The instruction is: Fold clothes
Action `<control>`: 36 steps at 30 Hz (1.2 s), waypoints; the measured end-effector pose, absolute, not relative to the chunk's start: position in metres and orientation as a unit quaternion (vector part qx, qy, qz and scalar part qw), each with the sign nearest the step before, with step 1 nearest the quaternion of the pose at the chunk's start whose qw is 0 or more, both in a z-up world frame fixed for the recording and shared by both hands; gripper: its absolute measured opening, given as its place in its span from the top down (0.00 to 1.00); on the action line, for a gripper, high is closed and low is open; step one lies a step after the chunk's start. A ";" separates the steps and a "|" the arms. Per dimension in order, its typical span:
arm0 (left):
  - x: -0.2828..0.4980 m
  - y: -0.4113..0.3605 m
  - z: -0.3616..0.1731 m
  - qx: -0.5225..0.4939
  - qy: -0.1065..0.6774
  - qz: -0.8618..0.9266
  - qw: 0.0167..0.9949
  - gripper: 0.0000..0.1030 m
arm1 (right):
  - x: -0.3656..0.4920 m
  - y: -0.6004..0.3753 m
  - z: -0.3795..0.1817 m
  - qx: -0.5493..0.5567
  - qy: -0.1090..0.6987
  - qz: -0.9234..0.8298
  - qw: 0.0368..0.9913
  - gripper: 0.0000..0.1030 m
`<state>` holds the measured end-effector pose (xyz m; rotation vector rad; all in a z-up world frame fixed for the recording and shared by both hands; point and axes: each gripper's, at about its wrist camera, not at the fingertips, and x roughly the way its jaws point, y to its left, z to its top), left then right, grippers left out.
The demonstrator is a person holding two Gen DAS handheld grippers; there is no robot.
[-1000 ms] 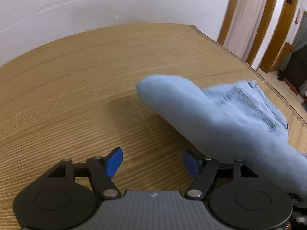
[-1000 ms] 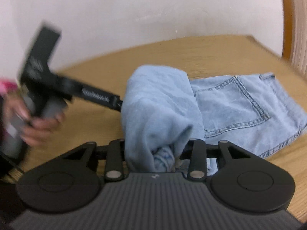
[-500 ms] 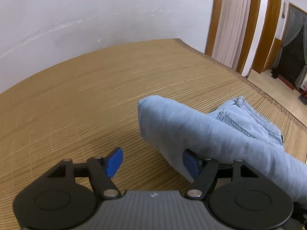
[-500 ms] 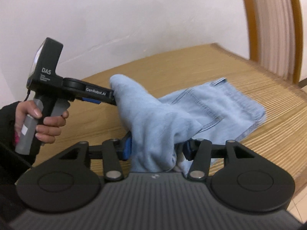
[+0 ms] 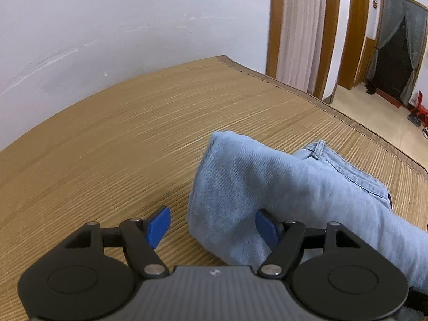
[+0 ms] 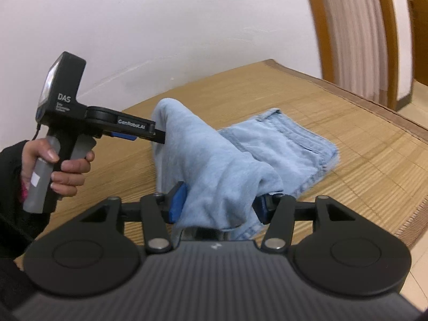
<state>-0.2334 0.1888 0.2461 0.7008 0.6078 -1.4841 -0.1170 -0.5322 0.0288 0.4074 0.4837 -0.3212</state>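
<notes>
Light blue jeans (image 6: 278, 139) lie on a woven bamboo mat (image 6: 361, 144), their waist end flat. One leg (image 5: 256, 176) is lifted into a tent-like fold. My left gripper (image 5: 214, 224) is open. The fold hangs over its right finger, and the left pad (image 5: 159, 226) is bare above the mat. In the right wrist view a hand (image 6: 64, 165) holds the left gripper's body (image 6: 107, 117), and its finger runs into the fold's peak. My right gripper (image 6: 219, 206) has widened. Denim bunches loosely between its pads (image 6: 176, 200) and drapes over the right one.
A white wall (image 5: 133, 26) runs behind the mat. The mat's bound edge (image 5: 334, 112) drops to a tiled floor on the right. There stand wooden door frames, a pale curtain (image 5: 302, 26) and a dark doorway (image 5: 393, 53).
The right jaws have spread apart from a tight hold on the denim. The left gripper has slid sideways, so the lifted fold now lies over its right finger.
</notes>
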 end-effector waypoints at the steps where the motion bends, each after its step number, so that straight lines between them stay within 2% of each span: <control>1: -0.236 0.186 0.245 0.309 0.266 -0.652 0.639 0.29 | -0.117 -0.535 0.028 0.203 0.237 -0.163 0.936 0.46; 8: -0.260 0.164 0.235 0.330 0.259 -0.656 0.627 0.28 | -0.127 -0.553 0.024 0.213 0.239 -0.220 0.921 0.46; 15: -0.275 0.152 0.225 0.356 0.243 -0.654 0.622 0.25 | -0.133 -0.548 0.039 0.127 0.207 -0.270 0.932 0.46; 19: -0.278 0.148 0.221 0.370 0.231 -0.653 0.619 0.19 | -0.112 -0.550 0.023 0.121 0.245 -0.230 0.934 0.47; 22: -0.278 0.147 0.220 0.376 0.227 -0.652 0.618 0.18 | -0.096 -0.556 0.003 0.116 0.286 -0.232 0.922 0.46; 25: -0.270 0.150 0.228 0.361 0.241 -0.653 0.621 0.21 | -0.098 -0.560 0.005 0.117 0.288 -0.234 0.921 0.35; 33: -0.210 0.165 0.248 0.316 0.254 -0.667 0.625 0.22 | -0.129 -0.536 0.031 0.092 0.282 -0.215 0.930 0.34; 36: -0.189 0.162 0.240 0.314 0.277 -0.687 0.595 0.22 | -0.129 -0.528 0.020 0.104 0.308 -0.179 0.929 0.34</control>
